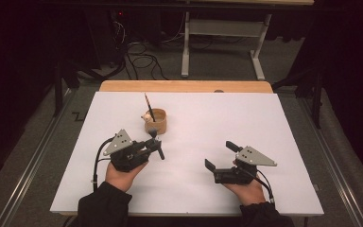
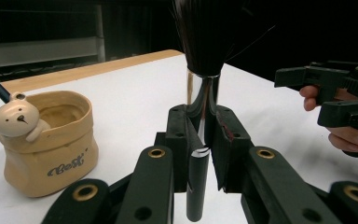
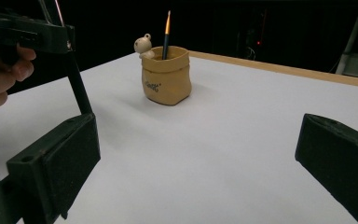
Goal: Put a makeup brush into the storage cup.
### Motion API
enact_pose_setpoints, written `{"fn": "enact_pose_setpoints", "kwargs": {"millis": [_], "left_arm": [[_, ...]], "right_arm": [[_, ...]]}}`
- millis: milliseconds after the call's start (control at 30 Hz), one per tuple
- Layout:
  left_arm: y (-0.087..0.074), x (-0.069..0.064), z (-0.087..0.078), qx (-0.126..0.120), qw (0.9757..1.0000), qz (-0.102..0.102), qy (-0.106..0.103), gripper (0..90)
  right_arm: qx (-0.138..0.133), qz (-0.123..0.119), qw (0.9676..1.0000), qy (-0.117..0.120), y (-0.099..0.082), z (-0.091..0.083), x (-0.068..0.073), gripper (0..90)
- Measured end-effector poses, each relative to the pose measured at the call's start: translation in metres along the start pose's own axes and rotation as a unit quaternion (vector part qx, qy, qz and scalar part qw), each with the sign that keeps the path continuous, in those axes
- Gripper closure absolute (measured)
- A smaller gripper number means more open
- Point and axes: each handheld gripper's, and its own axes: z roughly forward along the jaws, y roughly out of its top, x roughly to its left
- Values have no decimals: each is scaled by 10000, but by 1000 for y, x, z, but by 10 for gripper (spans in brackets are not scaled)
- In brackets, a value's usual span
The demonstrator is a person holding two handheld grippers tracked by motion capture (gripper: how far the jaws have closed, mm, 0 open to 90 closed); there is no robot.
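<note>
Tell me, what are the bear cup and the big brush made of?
The bear cup looks like glazed ceramic: smooth tan walls with a soft sheen, though painted resin is possible. The big brush, clamped in the left gripper, has dark, fine hair bristles, a mirror-shiny collar that looks like metal, and a black handle, perhaps plastic or lacquered wood.

A white table point(image 1: 227, 142) with a wooden far edge; behind it, a metal frame point(image 1: 224, 38) and floor cables point(image 1: 142, 59).
</note>
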Motion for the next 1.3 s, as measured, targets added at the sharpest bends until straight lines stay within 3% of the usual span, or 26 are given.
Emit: {"fn": "enact_pose_setpoints", "kwargs": {"millis": [400, 967, 1300], "left_arm": [[2, 4, -5, -60, 10000, -10, 44, 782], [6, 10, -8, -149, 9996, -124, 214, 783], [15, 21, -7, -210, 9985, -179, 473, 785]], "right_arm": [[34, -36, 10000, -54, 0, -3, -4, 2], [1, 62, 9996, -259, -5, -27, -20, 2], [24, 56, 9996, -258, -7, -26, -19, 2]]}}
